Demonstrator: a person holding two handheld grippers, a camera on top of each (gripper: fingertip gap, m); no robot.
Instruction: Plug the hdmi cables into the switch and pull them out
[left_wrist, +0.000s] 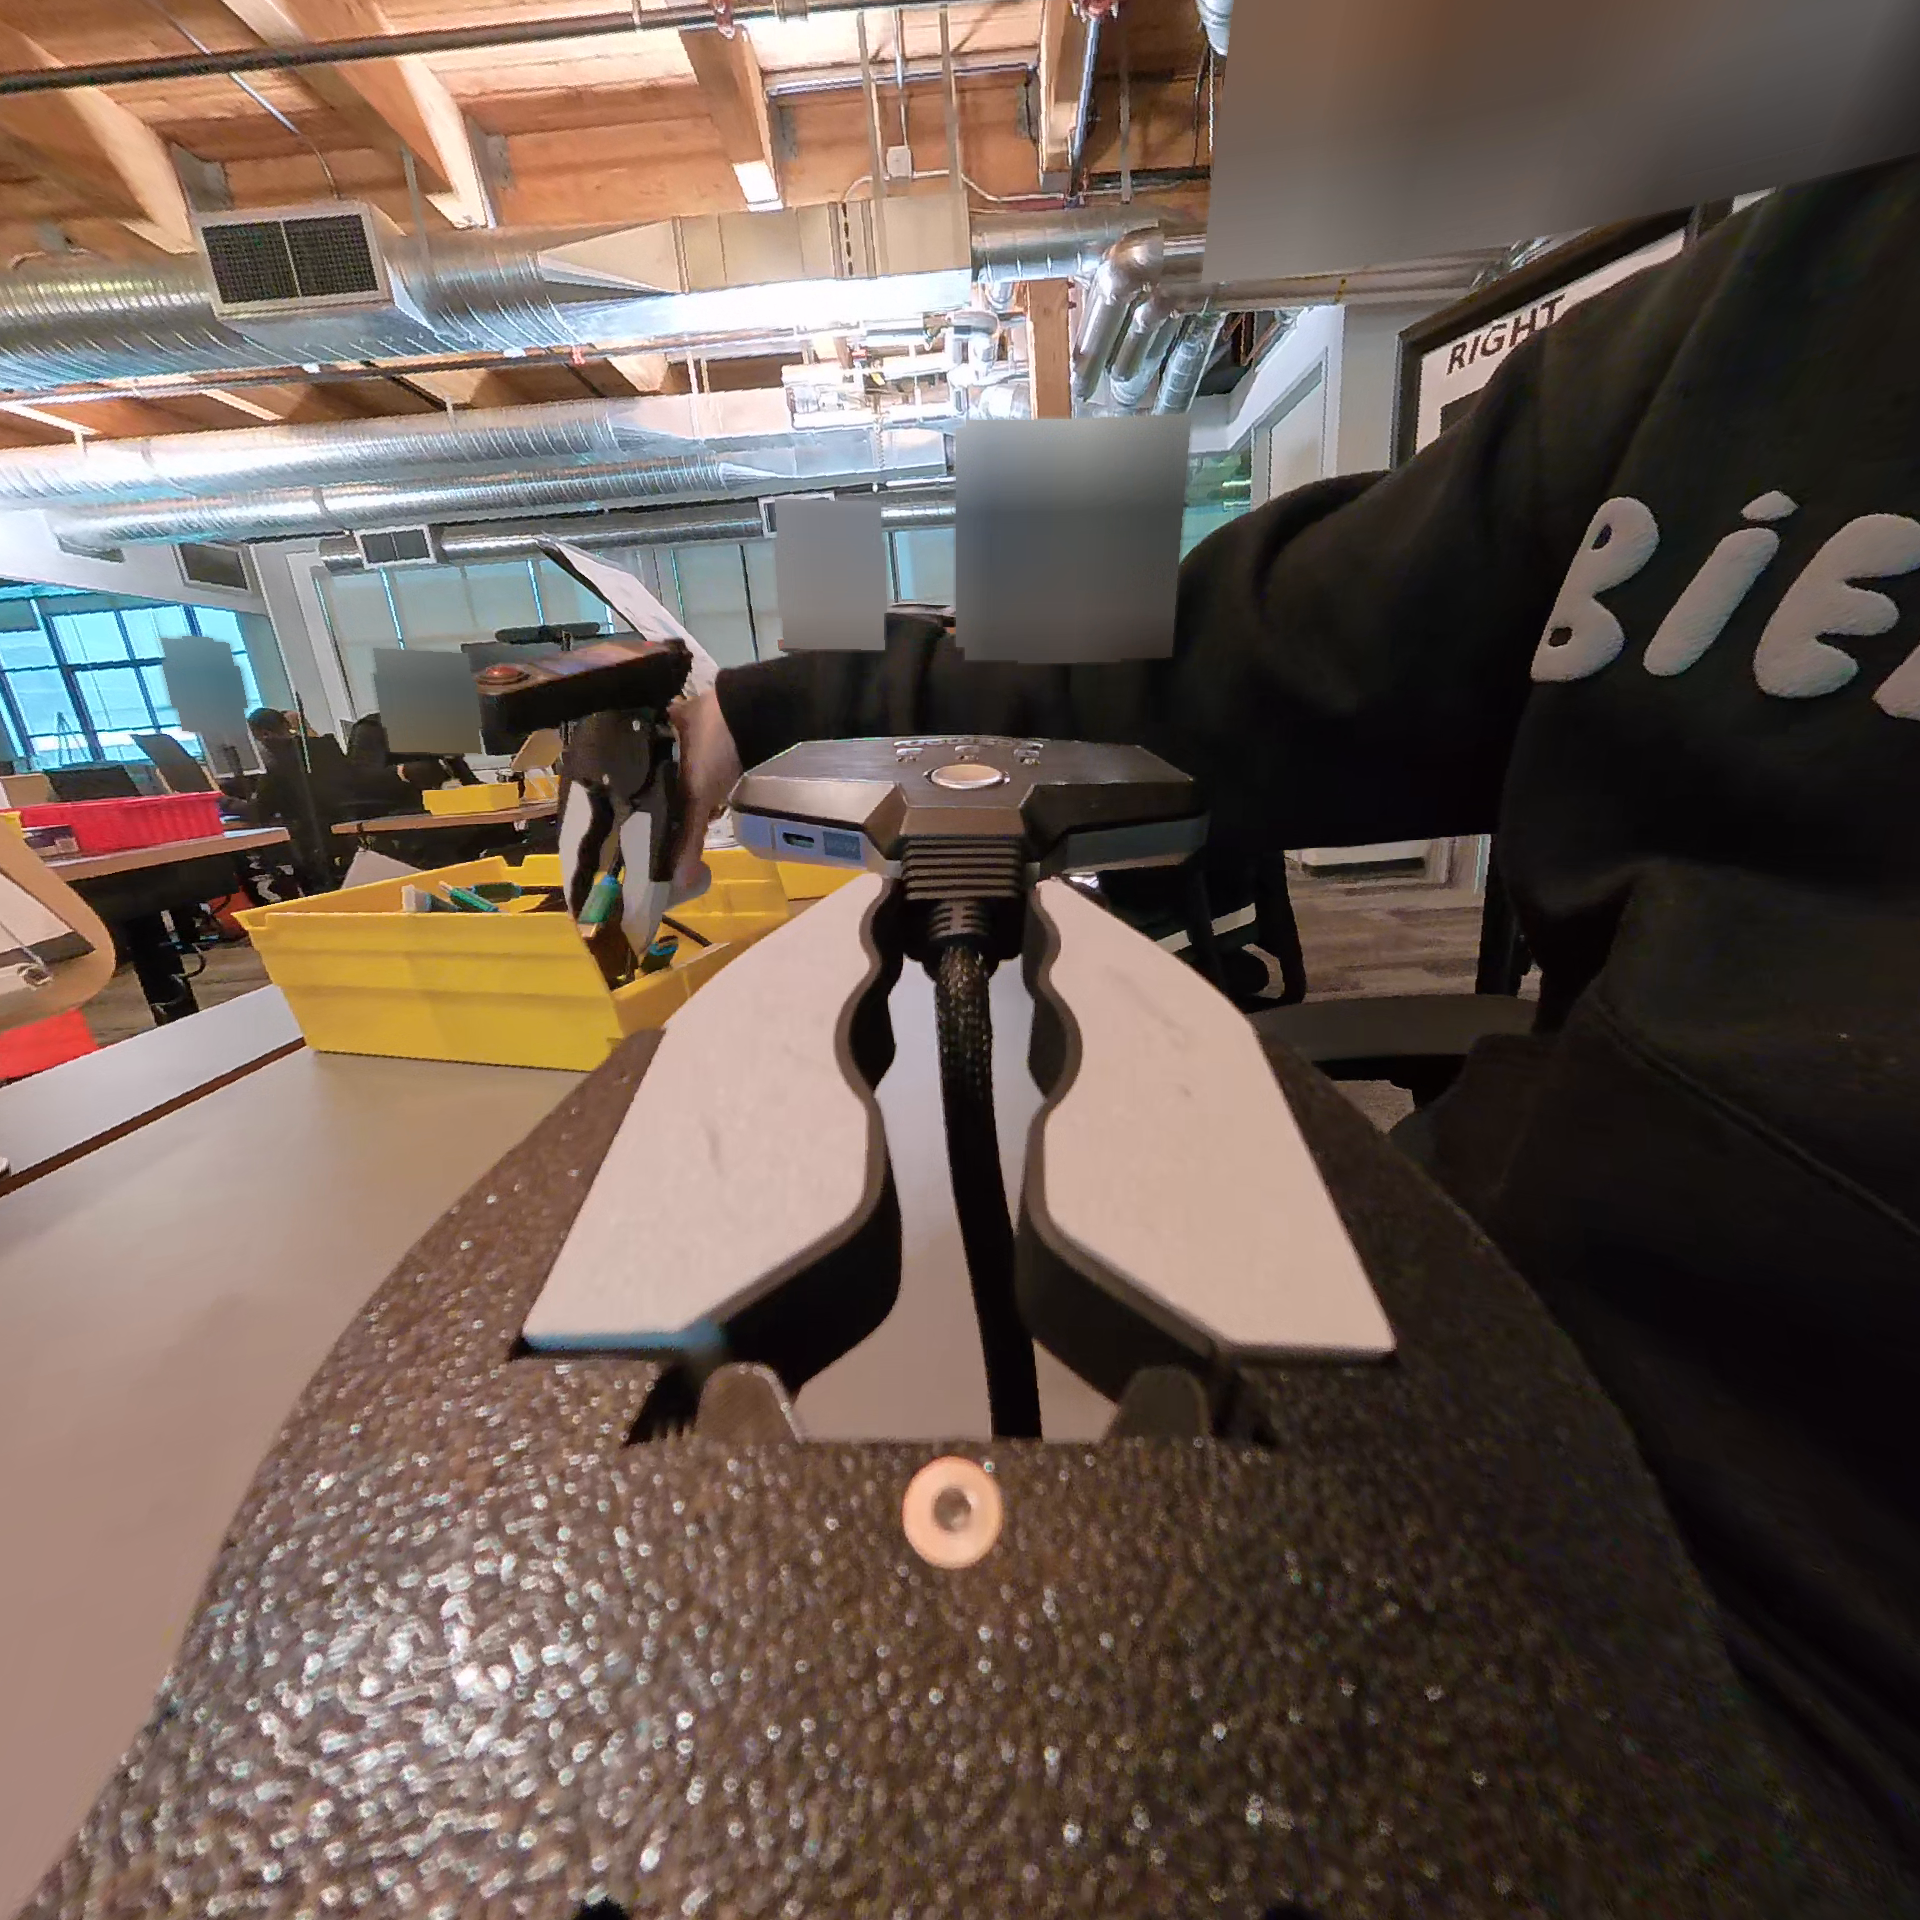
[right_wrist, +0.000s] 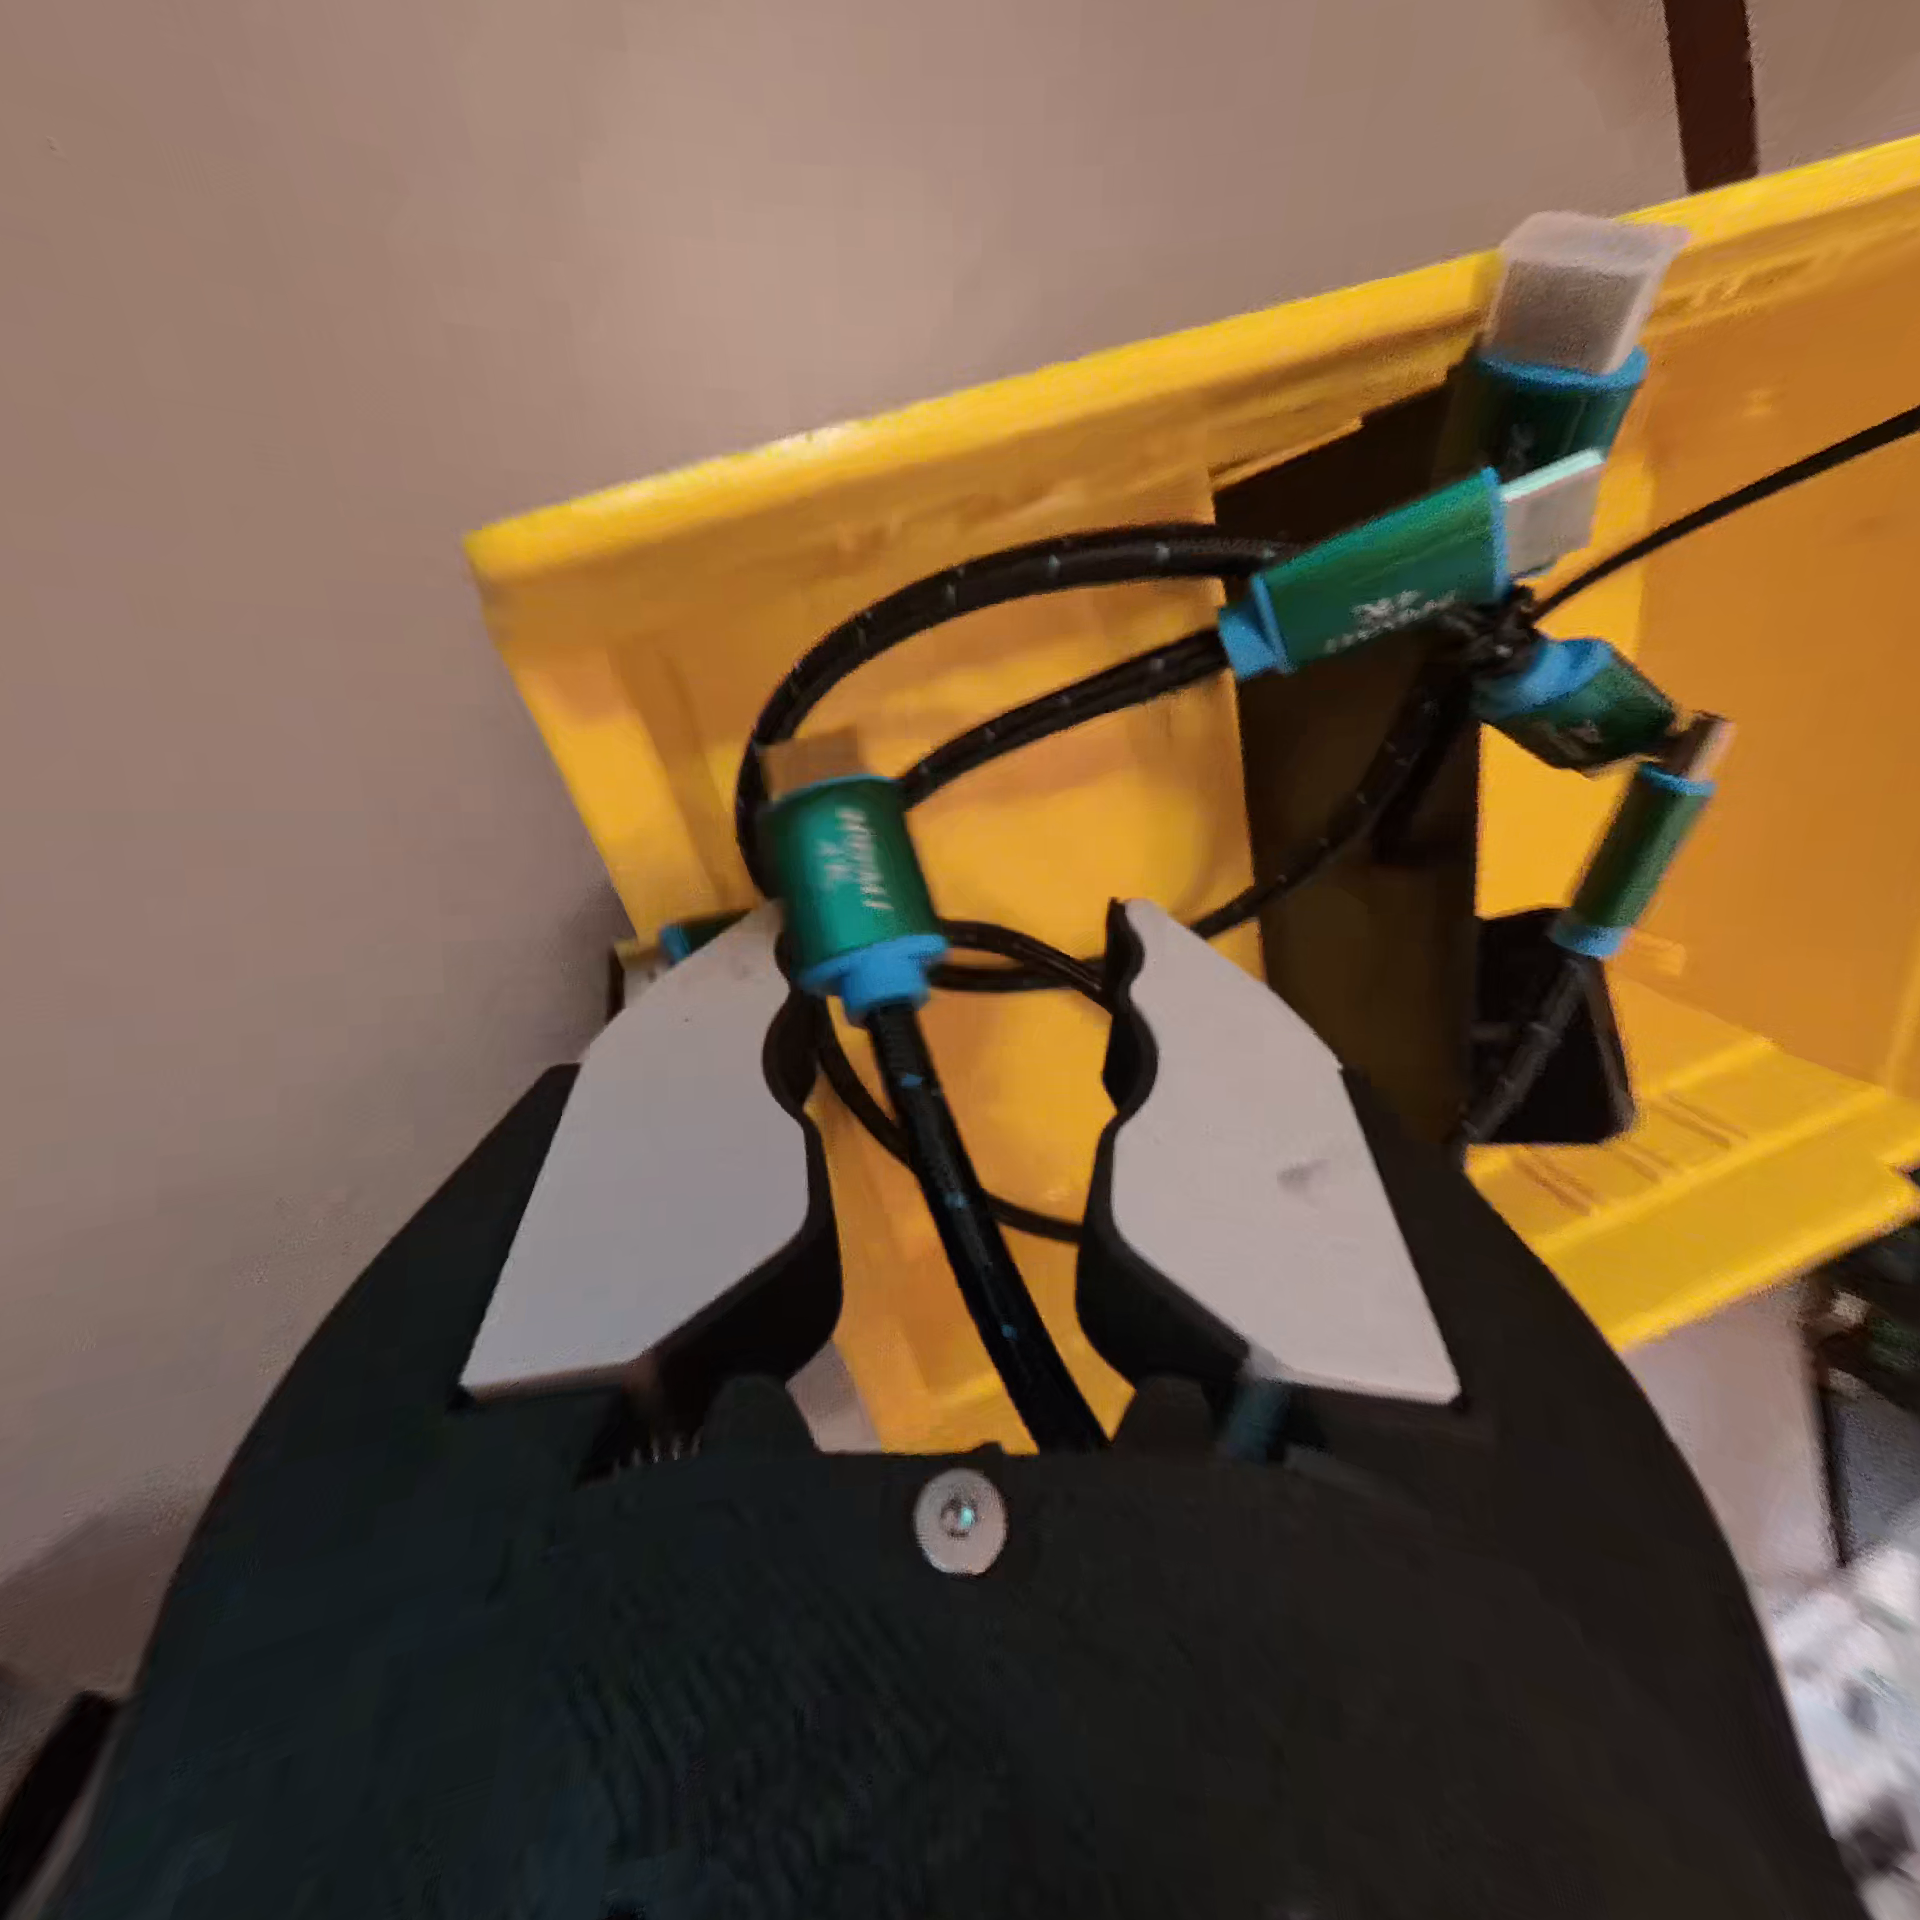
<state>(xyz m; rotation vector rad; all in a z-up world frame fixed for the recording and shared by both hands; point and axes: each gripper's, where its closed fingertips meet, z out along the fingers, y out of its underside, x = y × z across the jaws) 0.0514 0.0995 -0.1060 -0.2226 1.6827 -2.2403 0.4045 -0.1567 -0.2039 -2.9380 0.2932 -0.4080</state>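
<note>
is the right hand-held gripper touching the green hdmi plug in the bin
Cannot tell. In the right wrist view the green plug overlaps the left finger's tip of the open right hand-held gripper; blur hides any contact.

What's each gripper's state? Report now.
Left gripper: shut on switch cable, lifting the switch.
Right gripper: open, around green HDMI plug.

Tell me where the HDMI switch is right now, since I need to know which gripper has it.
In the left wrist view, the black HDMI switch sits centre frame at the left gripper fingertips, held up by its strain relief and braided cable, right of the yellow bin.
</note>
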